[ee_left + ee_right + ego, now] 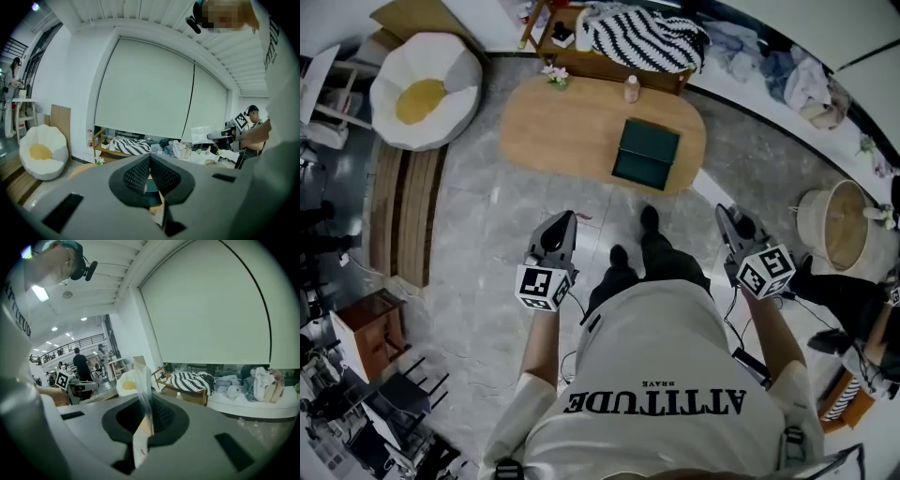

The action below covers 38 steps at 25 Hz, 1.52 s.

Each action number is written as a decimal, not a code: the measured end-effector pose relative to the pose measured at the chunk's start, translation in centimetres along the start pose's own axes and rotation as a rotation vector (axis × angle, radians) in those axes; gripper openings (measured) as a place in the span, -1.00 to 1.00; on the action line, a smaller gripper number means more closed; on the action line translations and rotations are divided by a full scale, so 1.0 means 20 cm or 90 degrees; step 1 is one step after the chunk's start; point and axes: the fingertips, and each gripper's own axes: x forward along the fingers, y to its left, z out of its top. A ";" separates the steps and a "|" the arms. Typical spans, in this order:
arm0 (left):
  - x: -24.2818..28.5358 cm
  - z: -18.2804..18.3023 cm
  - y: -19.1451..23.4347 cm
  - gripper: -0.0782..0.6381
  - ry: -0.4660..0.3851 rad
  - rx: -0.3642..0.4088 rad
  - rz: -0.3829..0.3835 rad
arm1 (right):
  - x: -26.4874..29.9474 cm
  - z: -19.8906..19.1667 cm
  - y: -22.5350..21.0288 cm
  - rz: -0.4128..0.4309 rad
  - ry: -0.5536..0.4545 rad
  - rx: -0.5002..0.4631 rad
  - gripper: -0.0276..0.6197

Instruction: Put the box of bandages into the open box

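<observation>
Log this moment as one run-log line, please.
left tongs: shut, empty | right tongs: shut on bandage box | green box: on table ahead

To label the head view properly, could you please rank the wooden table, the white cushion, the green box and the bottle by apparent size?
Largest to smallest:
wooden table
white cushion
green box
bottle

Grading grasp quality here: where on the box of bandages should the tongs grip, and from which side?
On its two broad faces, coming in over a narrow edge. The box of bandages is a flat, thin carton, so the tongs span only its slim dimension and bear on flat surfaces. The right gripper holds it that way.
</observation>
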 end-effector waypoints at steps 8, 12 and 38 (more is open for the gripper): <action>0.30 0.02 0.07 -0.72 0.012 -0.026 0.031 | 0.32 0.04 -0.27 0.060 0.073 0.012 -0.83; 0.45 -0.02 0.12 -0.73 0.035 -0.033 0.053 | 0.45 -0.01 -0.39 0.083 0.109 0.028 -0.83; 0.95 -0.34 0.35 -0.73 0.115 -0.068 0.099 | 1.17 -0.62 -0.74 0.123 0.264 0.186 -0.83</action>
